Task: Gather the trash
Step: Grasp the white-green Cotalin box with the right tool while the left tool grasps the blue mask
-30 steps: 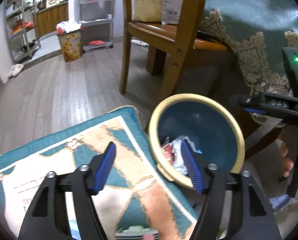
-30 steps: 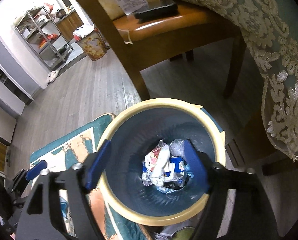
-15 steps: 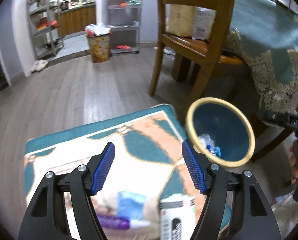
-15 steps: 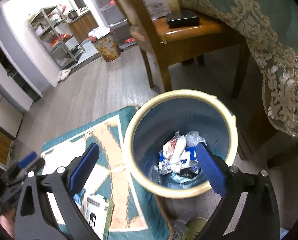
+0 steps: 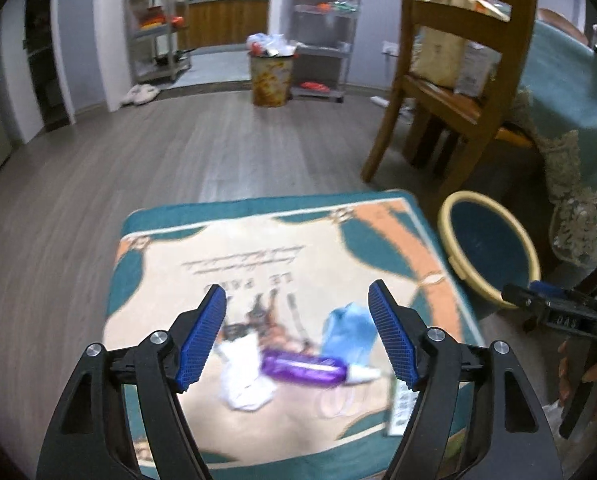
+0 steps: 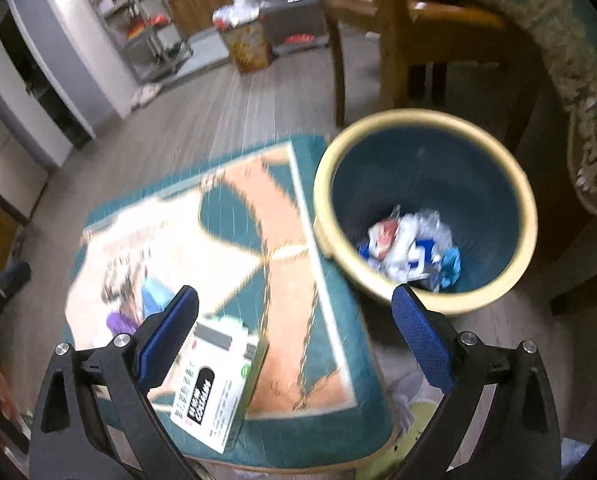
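Left gripper (image 5: 296, 334): jaws opening, nothing between the pads, poised over the litter on the patterned mat (image 5: 258, 240).
Right gripper (image 6: 294, 336): jaws wide apart, empty, above the mat's near corner beside the bin.
Litter left on the mat: purple tube (image 5: 303, 369), white crumpled paper (image 5: 244, 378), blue wrapper (image 5: 350, 326), white carton (image 6: 218, 384), all close together.
Bin (image 6: 526, 216), yellow-rimmed, touching the mat's edge: several crumpled wrappers (image 6: 412, 246) lie at the bottom.
Status, by my reckoning: partly done; at least four pieces remain.
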### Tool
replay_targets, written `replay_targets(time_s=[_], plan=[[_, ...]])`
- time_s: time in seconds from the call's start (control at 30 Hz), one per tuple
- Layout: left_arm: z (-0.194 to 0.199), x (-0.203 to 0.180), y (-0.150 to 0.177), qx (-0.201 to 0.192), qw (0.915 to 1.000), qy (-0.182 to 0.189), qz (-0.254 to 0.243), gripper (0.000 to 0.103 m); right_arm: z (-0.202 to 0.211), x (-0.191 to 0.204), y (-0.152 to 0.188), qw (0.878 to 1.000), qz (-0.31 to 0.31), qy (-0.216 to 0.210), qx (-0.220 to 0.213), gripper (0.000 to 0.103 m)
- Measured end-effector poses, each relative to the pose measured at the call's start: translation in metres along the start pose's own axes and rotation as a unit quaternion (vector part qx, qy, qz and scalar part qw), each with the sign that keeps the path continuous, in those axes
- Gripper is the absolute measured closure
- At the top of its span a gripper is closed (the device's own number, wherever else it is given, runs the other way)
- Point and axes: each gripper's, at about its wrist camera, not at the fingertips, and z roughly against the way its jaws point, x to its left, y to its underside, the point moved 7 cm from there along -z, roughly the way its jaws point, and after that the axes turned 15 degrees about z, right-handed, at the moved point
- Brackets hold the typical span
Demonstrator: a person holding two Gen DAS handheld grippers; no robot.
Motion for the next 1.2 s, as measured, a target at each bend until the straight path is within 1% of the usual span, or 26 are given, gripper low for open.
replay_targets(time_s=[0.07,0.13,0.23,0.4,0.57,0.7,0.77,0.8,0.87,0.97,1.07,1.2], plan=[[-0.005,0.012,0.005,0.005,0.9999,-0.015,-0.001,0.029,-0.009,0.008,0.006,1.0,0.018,0.003,0.014,0.008],[-0.008,0.023,0.009,0.012,0.9996,-0.024,0.0,0.029,-0.017,0.017,0.011,0.999,0.03,-0.002,0.026,0.008],[-0.012,0.033,0.013,0.018,0.9993,-0.032,0.002,0.029,-0.026,0.025,0.017,0.999,0.031,-0.012,0.038,0.008],[-0.019,0.033,0.014,0.023,0.9993,-0.028,-0.003,0.029,-0.044,0.05,0.029,0.997,0.032,-0.031,0.066,0.008],[-0.021,0.03,0.012,0.024,0.9996,-0.016,-0.005,0.029,-0.066,0.078,0.035,0.994,0.055,-0.023,0.09,0.006],[-0.022,0.031,0.012,0.026,0.9995,-0.013,-0.009,0.029,-0.081,0.085,0.038,0.993,0.056,-0.004,0.108,0.006],[-0.023,0.03,0.012,0.028,0.9995,-0.008,-0.01,0.029,-0.087,0.087,0.039,0.992,0.052,-0.007,0.113,0.006],[-0.023,0.029,0.012,0.027,0.9995,-0.007,-0.012,0.029,-0.09,0.088,0.039,0.992,0.051,-0.007,0.115,0.007],[-0.024,0.027,0.012,0.029,0.9994,-0.004,-0.017,0.029,-0.094,0.087,0.04,0.992,0.05,-0.006,0.116,0.024],[-0.029,0.025,0.012,0.034,0.9992,0.001,-0.019,0.029,-0.091,0.082,0.037,0.993,0.048,0.0,0.108,0.026],[-0.034,0.02,0.013,0.039,0.9989,0.004,-0.024,0.029,-0.076,0.072,0.029,0.995,0.036,0.001,0.09,0.027],[-0.043,0.012,0.015,0.048,0.9984,0.008,-0.03,0.029,-0.047,0.056,-0.002,0.996,0.059,0.012,0.064,0.027]])
